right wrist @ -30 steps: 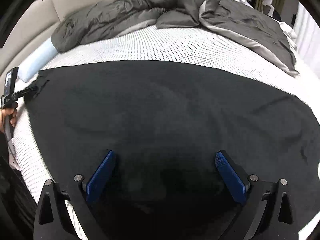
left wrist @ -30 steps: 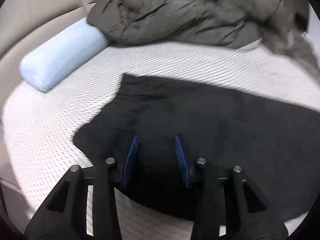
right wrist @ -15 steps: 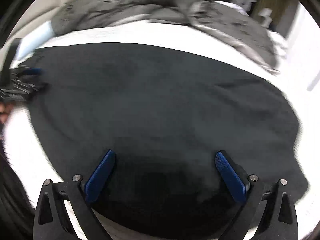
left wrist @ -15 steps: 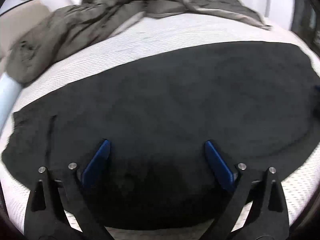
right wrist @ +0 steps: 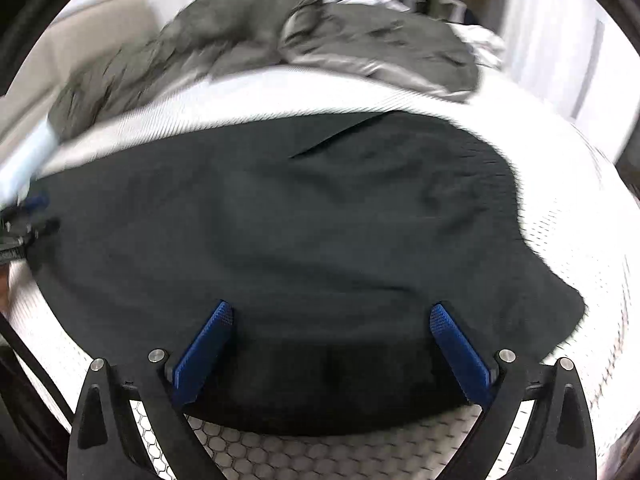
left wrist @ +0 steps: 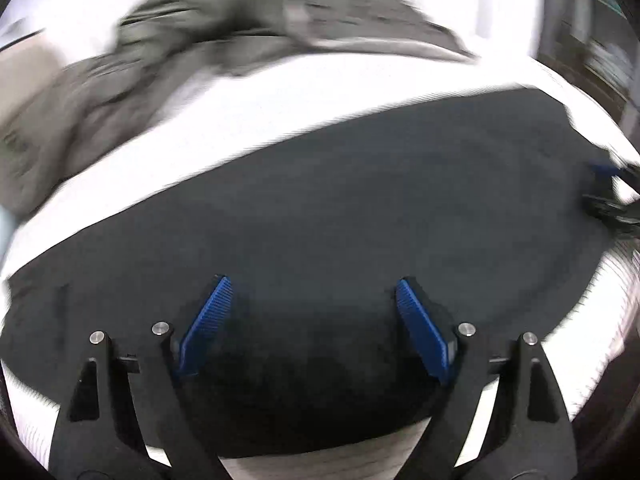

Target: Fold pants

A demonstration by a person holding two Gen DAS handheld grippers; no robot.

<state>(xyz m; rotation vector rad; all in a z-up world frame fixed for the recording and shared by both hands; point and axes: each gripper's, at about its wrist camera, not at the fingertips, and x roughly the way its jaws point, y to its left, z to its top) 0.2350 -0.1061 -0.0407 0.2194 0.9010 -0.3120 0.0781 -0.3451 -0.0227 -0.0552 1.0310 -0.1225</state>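
Black pants (left wrist: 340, 208) lie spread flat across the white mattress, also in the right wrist view (right wrist: 280, 232). My left gripper (left wrist: 312, 284) is open, hovering over the near edge of the pants, holding nothing. My right gripper (right wrist: 332, 312) is open over the near edge of the pants, holding nothing. The right gripper shows at the far right of the left wrist view (left wrist: 612, 196); the left gripper shows at the far left of the right wrist view (right wrist: 28, 216). Both views are motion-blurred.
A rumpled grey duvet (left wrist: 180, 52) lies at the back of the white mattress (left wrist: 280, 96), also in the right wrist view (right wrist: 320, 36). A light blue pillow (right wrist: 24, 160) sits at the left by the beige headboard (right wrist: 100, 20).
My left gripper has opened wide and swung right along the pants. My right gripper has swung right toward the pants' right end. Both views have become blurred.
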